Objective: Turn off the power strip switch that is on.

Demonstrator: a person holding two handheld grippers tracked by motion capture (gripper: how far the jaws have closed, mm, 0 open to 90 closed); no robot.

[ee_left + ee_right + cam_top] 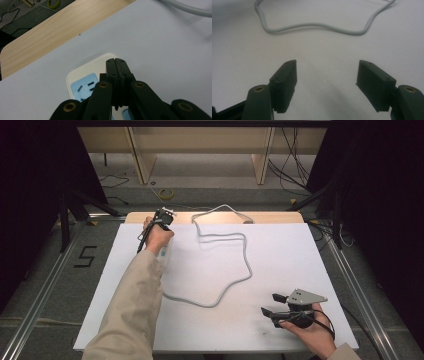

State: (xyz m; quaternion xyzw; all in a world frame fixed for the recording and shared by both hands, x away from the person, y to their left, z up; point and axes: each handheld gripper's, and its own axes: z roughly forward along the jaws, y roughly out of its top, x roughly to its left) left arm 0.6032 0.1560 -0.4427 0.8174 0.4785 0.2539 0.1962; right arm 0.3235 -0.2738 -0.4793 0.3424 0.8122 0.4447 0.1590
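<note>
The left gripper (117, 65) is held with its jaws pressed together, empty, directly over the power strip (86, 80); if lowered askew, the strip could be shoved aside. The grey cable (235, 270) lies ahead of the right gripper (274, 304), whose jaws are spread apart, and could be snagged.

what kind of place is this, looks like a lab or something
Probably a lab or recording rig, not a home. A white-topped table stands between metal floor rails and dark curtains, with loose cables on the floor. A person works a power strip with the hand-held left gripper.
</note>
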